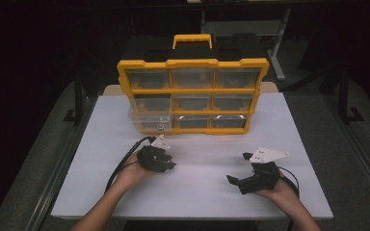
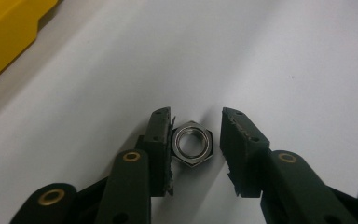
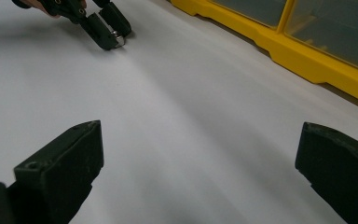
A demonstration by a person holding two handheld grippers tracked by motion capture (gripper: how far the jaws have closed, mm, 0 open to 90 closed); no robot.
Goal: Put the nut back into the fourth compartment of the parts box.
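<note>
Two hand-held tools work over the white table point(image 1: 197, 192). Nearest the person, the right tool point(image 1: 241, 168) rests low in the right hand with its jaws spread wide and nothing between them, probably kept aside so the left has room. The left tool point(image 2: 196, 135) points down at the table; its jaws bracket a small silver hexagonal steel nut point(image 2: 193, 143) lying flat on the surface. One jaw touches a flat of the nut, the other stands just off it, so the jaws are parted and no grip is made; this placement suits closing across two opposite flats. The nut is bright, six-sided, with a round threaded bore facing up. Farther off stands a yellow plastic organiser case point(image 1: 192, 96) with clear drawers, its bottom-left drawer point(image 1: 149, 122) pulled forward, likely the nut's source or destination.
</note>
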